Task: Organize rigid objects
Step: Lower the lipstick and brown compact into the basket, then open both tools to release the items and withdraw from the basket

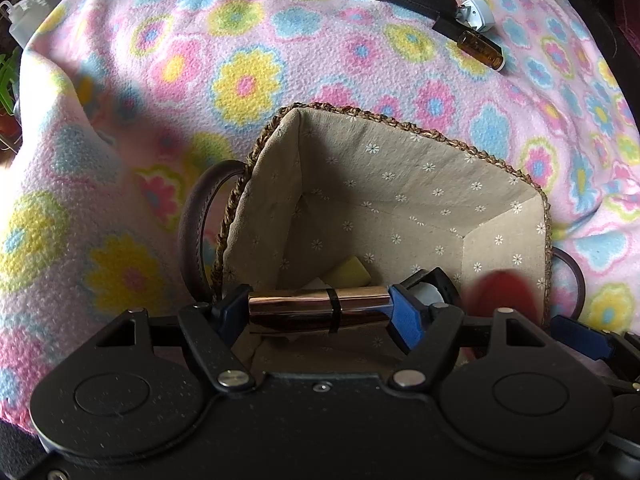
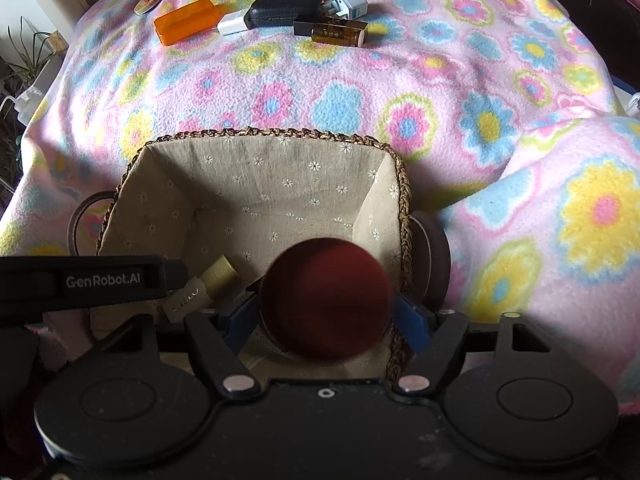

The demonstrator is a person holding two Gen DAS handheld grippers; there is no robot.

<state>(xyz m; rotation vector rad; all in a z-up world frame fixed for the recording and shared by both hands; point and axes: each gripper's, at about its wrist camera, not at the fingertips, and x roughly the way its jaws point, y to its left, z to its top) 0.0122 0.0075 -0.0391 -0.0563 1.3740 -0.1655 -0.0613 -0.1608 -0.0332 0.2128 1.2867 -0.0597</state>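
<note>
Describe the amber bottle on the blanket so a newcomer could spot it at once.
Look past the woven basket to the row of items on the flowered blanket. The amber bottle lies on its side at the right end, beside the black case: the only see-through brown item.

The right gripper [image 2: 326,316] pointed down over a braided basket [image 2: 256,133] lined with daisy-print cloth, its blue pads against the two sides of a dark red round object [image 2: 326,298] held above the basket's near right corner. Inside the basket, at the near left, lay a gold-capped item [image 2: 220,272] and a pale box [image 2: 186,298]. The left gripper [image 2: 92,280], marked GenRobot.AI, reached in from the left edge. The basket sat on a flowered pink blanket [image 2: 400,92]. Farther back on it lay an orange case [image 2: 188,20], a black pouch [image 2: 286,10], a white adapter [image 2: 348,4] and an amber bottle [image 2: 340,34].
</note>
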